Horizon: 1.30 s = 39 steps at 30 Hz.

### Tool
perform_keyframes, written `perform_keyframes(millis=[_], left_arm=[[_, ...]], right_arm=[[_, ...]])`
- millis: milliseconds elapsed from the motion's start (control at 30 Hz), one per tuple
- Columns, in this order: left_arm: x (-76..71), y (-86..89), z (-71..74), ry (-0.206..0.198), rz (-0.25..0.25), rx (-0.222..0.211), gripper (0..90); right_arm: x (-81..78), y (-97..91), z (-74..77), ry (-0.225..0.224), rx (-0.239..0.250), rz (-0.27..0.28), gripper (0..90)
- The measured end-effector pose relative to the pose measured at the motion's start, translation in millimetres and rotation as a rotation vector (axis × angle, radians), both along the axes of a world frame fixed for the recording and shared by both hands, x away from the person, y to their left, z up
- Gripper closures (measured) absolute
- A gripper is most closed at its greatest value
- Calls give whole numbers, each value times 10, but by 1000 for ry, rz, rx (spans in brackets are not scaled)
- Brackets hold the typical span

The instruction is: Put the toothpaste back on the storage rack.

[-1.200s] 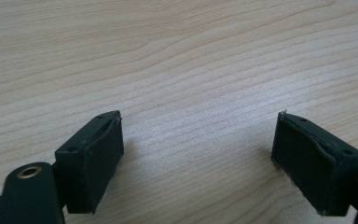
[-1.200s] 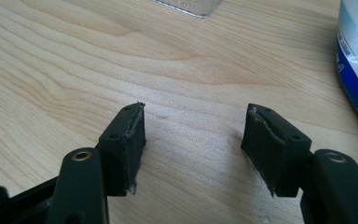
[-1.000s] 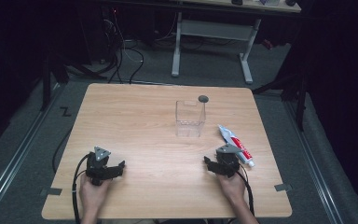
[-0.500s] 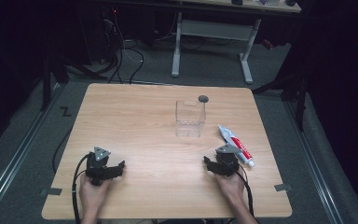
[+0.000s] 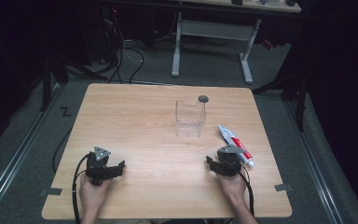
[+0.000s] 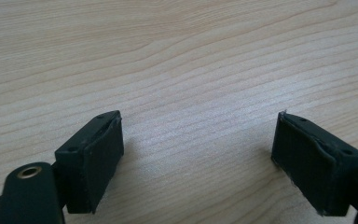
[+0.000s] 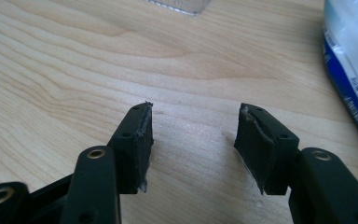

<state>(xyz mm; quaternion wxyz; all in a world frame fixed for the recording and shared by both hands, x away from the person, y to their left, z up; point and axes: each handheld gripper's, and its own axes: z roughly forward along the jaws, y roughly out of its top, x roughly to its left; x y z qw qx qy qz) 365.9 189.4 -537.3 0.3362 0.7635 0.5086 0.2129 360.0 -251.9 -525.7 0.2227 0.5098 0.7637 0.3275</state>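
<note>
Toothpaste tube [image 5: 235, 144], white with red and blue panels, is lying on the wooden table [image 5: 135, 116] at roughly 4 o'clock from the table's centre, just beside the right gripper [image 5: 213, 164]. Blue lettering is showing on the tube [image 7: 352, 70] in the right gripper view, too blurred to read. That gripper's jaws are standing apart over bare wood, having just been closing, with nothing between them. The left gripper [image 5: 117, 168] is resting at 8 o'clock, jaws spread wide and empty. A clear plastic box [image 5: 189, 118] is standing upright at 1 o'clock, a small dark disc [image 5: 203, 98] just behind it.
</note>
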Motion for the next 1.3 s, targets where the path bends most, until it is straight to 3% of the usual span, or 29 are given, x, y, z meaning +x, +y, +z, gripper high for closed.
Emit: perform_keyframes(millis=[200,900,1300], left_arm=[[0,0,0,0,0,0,171],[1,1,0,0,2,-1,172],[1,3,0,0,4,-2,172]], right_arm=[[-68,-55,54,-43,25,-10,498],[-315,-294,95,-46,66,-42,505],[-350,-395,141,-59,78,-72,502]])
